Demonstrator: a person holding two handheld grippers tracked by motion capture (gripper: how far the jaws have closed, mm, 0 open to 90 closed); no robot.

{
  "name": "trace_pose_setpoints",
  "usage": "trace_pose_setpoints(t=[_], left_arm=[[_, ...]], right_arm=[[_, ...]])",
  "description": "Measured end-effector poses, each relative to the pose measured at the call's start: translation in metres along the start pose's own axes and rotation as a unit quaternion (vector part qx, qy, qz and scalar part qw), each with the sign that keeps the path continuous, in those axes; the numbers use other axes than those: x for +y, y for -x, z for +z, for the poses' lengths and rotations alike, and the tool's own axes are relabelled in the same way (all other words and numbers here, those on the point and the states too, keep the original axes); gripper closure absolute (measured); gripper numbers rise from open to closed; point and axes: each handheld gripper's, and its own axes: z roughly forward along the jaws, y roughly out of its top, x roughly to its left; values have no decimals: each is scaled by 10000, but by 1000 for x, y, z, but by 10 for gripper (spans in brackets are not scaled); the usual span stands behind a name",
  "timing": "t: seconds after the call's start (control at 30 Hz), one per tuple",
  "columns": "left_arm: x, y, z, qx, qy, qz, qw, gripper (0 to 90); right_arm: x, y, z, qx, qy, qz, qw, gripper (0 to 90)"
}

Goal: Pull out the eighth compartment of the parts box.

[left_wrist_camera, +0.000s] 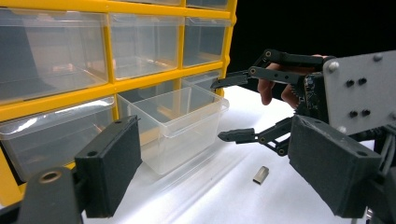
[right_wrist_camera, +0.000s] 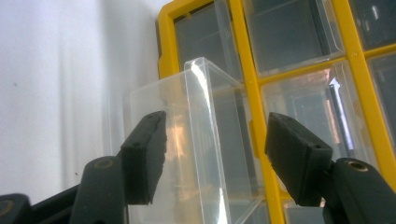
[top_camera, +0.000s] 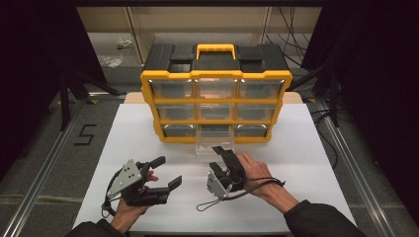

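A yellow and black drawer cabinet (top_camera: 216, 101) with clear plastic drawers stands at the back of the white table. Its bottom middle drawer (top_camera: 210, 145) is pulled out toward me. My right gripper (top_camera: 217, 157) hovers just in front of that drawer, open. In the right gripper view the drawer's clear front wall (right_wrist_camera: 205, 140) rises between the two black pads (right_wrist_camera: 144, 154), which do not press on it. In the left gripper view a small metal piece (left_wrist_camera: 260, 175) lies on the table below the right gripper (left_wrist_camera: 217, 111). My left gripper (top_camera: 169, 171) rests open at the near left, holding nothing.
The white table top (top_camera: 306, 143) is bounded by metal rails at both sides, with grey floor and a marked "5" (top_camera: 85, 134) to the left. Dark curtains stand on either side. A cable (top_camera: 237, 196) trails from the right gripper across the table.
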Motion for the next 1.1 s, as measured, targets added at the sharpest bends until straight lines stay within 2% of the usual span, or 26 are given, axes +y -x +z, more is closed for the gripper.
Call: trace_pose_setpoints(t=[0.07, 0.1, 0.13, 0.17, 0.23, 0.27, 0.33, 0.37, 0.4, 0.43, 0.5, 0.53, 0.57, 0.6, 0.63, 0.7, 0.73, 0.77, 0.8, 0.83, 0.87, 0.9, 1.1], left_arm=[[0, 0, 0, 1, 0, 0, 10000, 168], [0, 0, 0, 2, 2, 0, 10000, 168], [0, 0, 0, 1, 4, -1, 10000, 168], [0, 0, 0, 3, 3, 2, 10000, 168], [0, 0, 0, 4, 4, 3, 10000, 168], [0, 0, 0, 5, 4, 4, 10000, 168], [0, 0, 0, 5, 3, 4, 10000, 168], [0, 0, 0, 2, -2, 4, 10000, 168], [0, 0, 0, 3, -4, 5, 10000, 168], [0, 0, 0, 4, -3, 13, 10000, 168], [0, 0, 0, 2, 4, 9, 10000, 168], [0, 1, -1, 1, 6, 11, 10000, 168], [0, 1, -1, 0, 5, 17, 10000, 168], [0, 1, 0, 0, 5, 25, 10000, 168], [0, 1, 0, 0, 4, 23, 10000, 168], [0, 0, 0, -5, 4, 18, 10000, 168], [0, 0, 0, -10, 4, 19, 10000, 168], [1, 0, 1, -10, 7, 17, 10000, 168], [1, 0, 1, -12, 7, 18, 10000, 168], [1, 0, 1, -14, 6, 19, 10000, 168], [1, 0, 1, -17, 4, 17, 10000, 168], [0, 0, 1, -18, 4, 19, 10000, 168], [1, 0, 0, 9, 7, 22, 10000, 168]], right_arm=[[1, 2, -1, 37, 15, 172, 9998, 381], [1, 5, -3, 107, 48, 358, 9993, 375], [1, 5, -3, 107, 48, 358, 9993, 375], [1, 7, -3, 152, 67, 461, 9988, 371], [1, 9, -4, 225, 90, 671, 9975, 364], [1, 12, -5, 307, 97, 863, 9958, 360], [1, 13, -6, 330, 126, 933, 9950, 360], [1, 14, -6, 373, 125, 1038, 9938, 360], [1, 16, -8, 479, 142, 1222, 9913, 360], [1, 16, -8, 479, 142, 1222, 9913, 360], [1, 19, -10, 587, 192, 1436, 9877, 354], [1, 19, -10, 587, 192, 1436, 9877, 354], [0, 21, -11, 643, 223, 1542, 9857, 349], [0, 21, -11, 643, 223, 1542, 9857, 349], [0, 21, -11, 671, 225, 1616, 9843, 348], [0, 23, -13, 759, 243, 1766, 9810, 343], [-1, 24, -13, 852, 260, 1920, 9773, 338], [-1, 24, -13, 852, 260, 1920, 9773, 338], [-2, 25, -14, 903, 268, 2001, 9752, 336], [-2, 26, -15, 996, 283, 2160, 9709, 333], [-3, 27, -15, 1067, 298, 2250, 9680, 331], [-3, 27, -15, 1067, 298, 2250, 9680, 331], [-6, 33, -18, 1414, 403, 2789, 9490, 324]])
